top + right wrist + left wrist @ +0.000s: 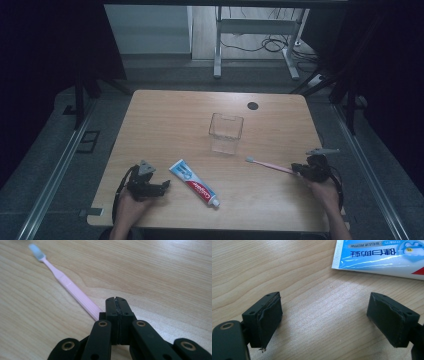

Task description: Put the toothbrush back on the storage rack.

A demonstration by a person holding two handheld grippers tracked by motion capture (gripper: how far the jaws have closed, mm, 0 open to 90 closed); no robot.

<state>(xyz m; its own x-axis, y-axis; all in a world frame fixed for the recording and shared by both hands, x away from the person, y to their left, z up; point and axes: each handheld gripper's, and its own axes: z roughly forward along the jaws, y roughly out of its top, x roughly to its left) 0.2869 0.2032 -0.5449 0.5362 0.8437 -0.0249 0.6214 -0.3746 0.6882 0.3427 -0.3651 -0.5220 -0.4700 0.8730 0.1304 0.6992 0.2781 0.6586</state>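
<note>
While wide apart and empty, left gripper (324, 320); right gripper (117, 300) pinching toothbrush (72, 291) handle.

A lab or test room is shown: a wooden desk (165, 115) is ringed by dark curtains (45, 60), and loose cables (270, 45) are seen on the far floor.

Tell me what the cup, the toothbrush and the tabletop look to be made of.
Cup: clear, probably plastic or glass; the wood shows through its walls.
Toothbrush: pink moulded plastic, matt, with ribs along the handle and a pale bristle head.
Tabletop: light wood or wood-look laminate; printed-looking grain lines and a smooth, faintly shiny surface leave it open which.
</note>
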